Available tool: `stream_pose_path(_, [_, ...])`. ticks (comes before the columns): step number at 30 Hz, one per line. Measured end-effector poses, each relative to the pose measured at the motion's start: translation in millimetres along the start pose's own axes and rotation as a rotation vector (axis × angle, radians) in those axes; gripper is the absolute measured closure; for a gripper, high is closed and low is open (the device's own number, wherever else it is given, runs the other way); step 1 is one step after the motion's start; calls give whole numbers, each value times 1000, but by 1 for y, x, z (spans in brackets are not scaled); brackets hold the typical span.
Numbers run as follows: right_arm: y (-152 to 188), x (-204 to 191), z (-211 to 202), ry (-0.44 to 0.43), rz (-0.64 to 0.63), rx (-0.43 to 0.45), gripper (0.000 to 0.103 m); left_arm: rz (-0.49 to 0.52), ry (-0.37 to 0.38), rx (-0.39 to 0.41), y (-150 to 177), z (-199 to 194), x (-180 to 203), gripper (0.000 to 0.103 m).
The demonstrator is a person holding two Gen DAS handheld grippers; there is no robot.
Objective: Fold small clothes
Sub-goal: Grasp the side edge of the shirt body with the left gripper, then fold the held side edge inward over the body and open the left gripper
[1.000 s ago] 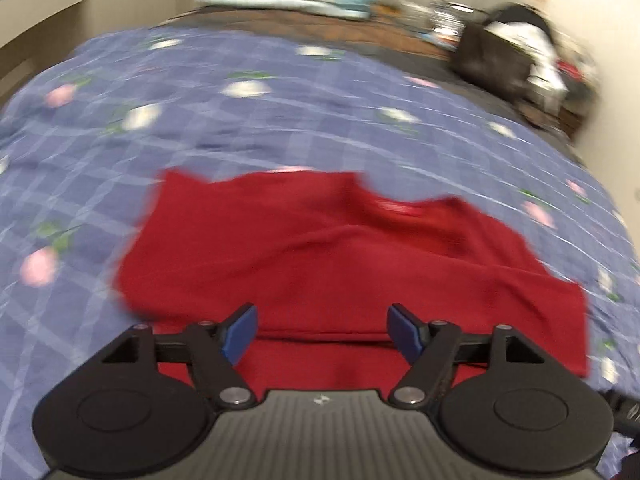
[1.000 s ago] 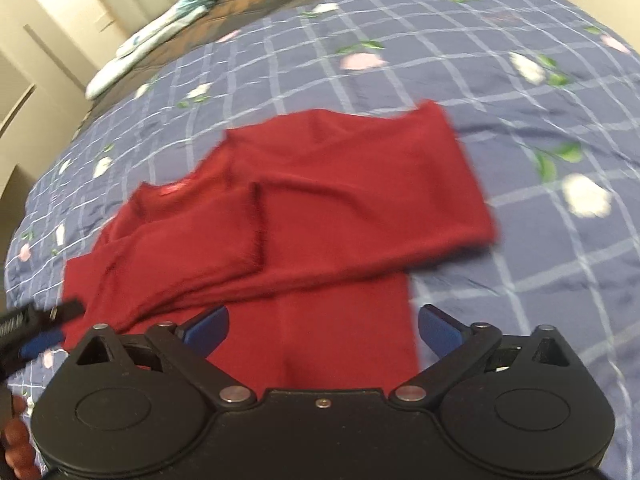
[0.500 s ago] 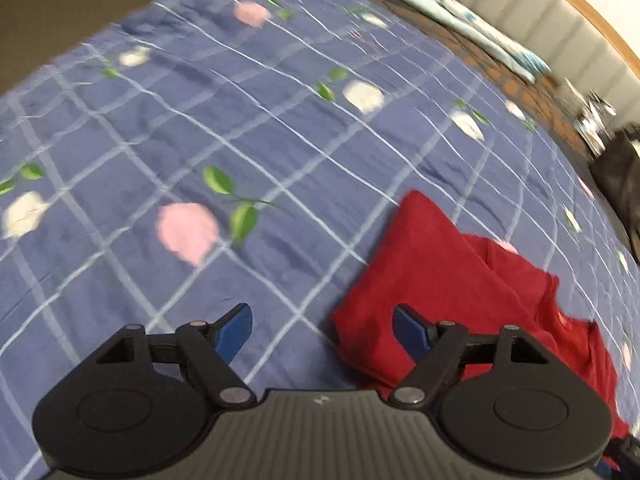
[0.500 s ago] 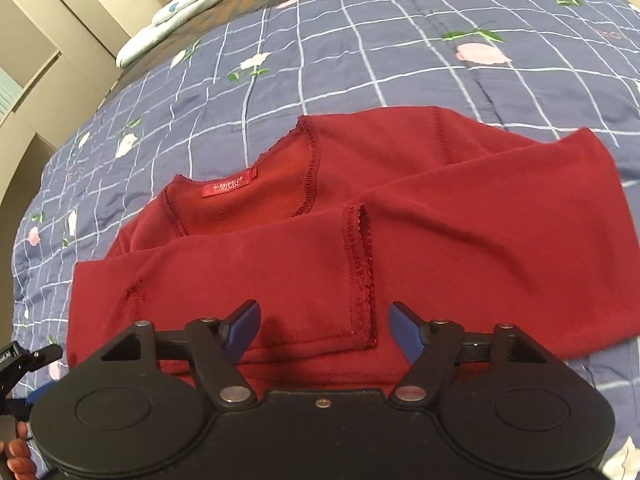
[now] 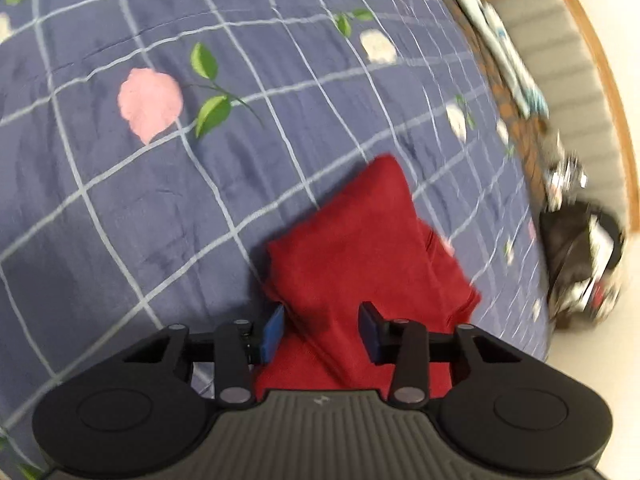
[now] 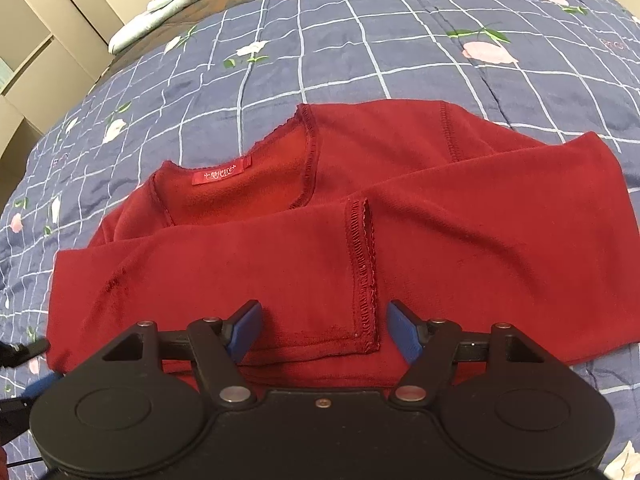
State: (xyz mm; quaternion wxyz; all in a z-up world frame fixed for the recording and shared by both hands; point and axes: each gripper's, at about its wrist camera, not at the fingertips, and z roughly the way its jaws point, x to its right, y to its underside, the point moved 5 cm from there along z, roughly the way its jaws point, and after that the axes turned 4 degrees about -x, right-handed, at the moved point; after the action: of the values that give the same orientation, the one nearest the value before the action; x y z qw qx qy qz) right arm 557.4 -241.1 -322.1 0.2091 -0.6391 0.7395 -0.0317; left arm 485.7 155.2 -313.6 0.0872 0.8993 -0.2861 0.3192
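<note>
Right, the red top lay flat on the bed, both sleeves already crossed over the chest, long axis running left-right across the right wrist view. Right tongs sat at the near edge, straddling the stitched cuff of the upper sleeve; wide open, nothing held. Left tongs were at the top's left end, fabric lying btwn the blue pads but w/ a clear gap each side, so roughly half open, not gripping as far as I could tell. From there the top stretched straight ahead, away from the tongs.

So each tool was near one part of the near edge; prob. next was a pinch along it and a fold up toward the collar, w/ the label as the far mark.

Fabric looked like soft fleece, matte, thickish, w/ decorative looped stitching at cuff, neckline, shoulder seam. Bed cover was blue plush w/ a white grid and pink/white flowers; likely grippy, so layers may drag.
</note>
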Motion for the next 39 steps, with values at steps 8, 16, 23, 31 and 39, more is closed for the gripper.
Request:
stream_pose_path(8, [1,-1,3,27,-24,-2,32,-138,96,216,-15,-27,-8,70])
stream_pose_path(16, [6,-9,5,65,-68,7,26,-4,-7,183,-17,-27,-12,51])
stream_pose_path(23, [5,-11,6,55,-96,-7,25,389,-129,99,-14,-13,16,32])
stream_pose_path(31, [4,-10,4,59,-89,-11,28,492,-219,61,-17,-9,46,96])
stream_pose_path(39, [7,-13,3,95,-110,-12,28,497,-305,76,-10,-8,38,96])
